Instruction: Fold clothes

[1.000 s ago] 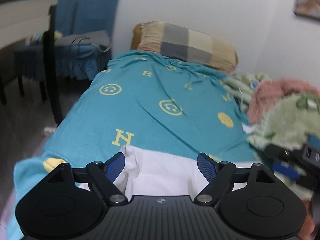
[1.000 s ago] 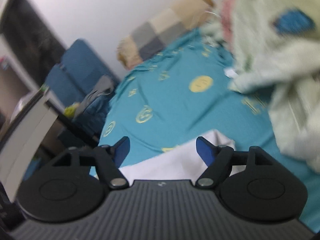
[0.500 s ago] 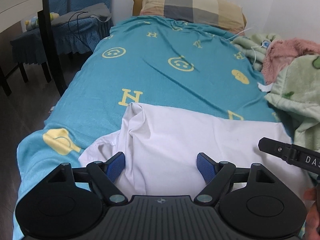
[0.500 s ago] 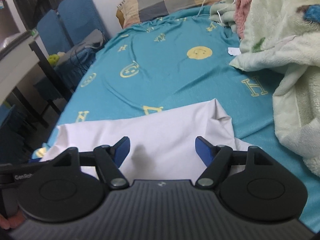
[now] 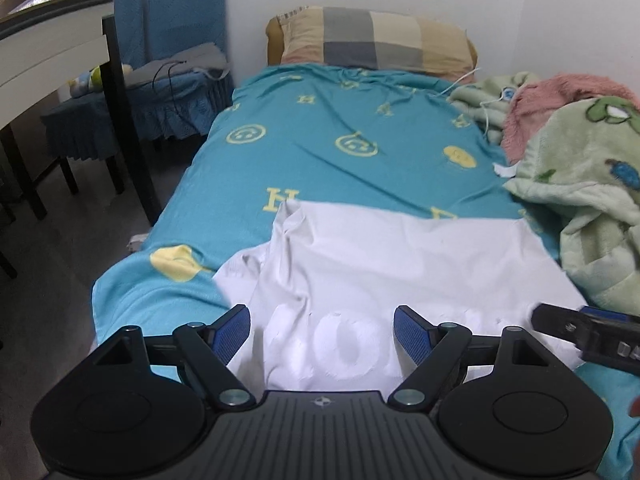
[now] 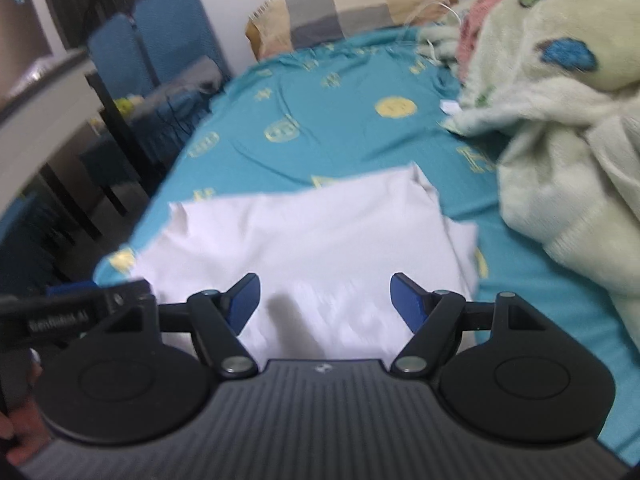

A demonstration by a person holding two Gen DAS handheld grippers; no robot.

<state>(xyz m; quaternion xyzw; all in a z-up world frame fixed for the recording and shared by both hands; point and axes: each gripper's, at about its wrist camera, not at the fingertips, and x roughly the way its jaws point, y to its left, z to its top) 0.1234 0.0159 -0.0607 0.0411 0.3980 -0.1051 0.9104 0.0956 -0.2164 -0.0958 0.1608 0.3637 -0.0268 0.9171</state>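
Observation:
A white garment (image 5: 400, 264) lies spread on the teal bed sheet (image 5: 340, 168), with a sleeve bunched at its left side and faint lettering near its near edge. It also shows in the right wrist view (image 6: 304, 240), with a fold at its right side. My left gripper (image 5: 322, 328) is open and empty above the garment's near left part. My right gripper (image 6: 324, 300) is open and empty above the garment's near right part. The right gripper's body shows in the left wrist view (image 5: 592, 336).
A checked pillow (image 5: 372, 40) lies at the head of the bed. Green and pink fleece blankets (image 5: 580, 168) are heaped along the right side. Blue-covered chairs (image 5: 160, 72) and a white table (image 5: 48, 52) stand left of the bed, over a dark floor.
Both grippers have pulled back and risen, so more of the white garment shows lying flat on the bed. Both stay open throughout.

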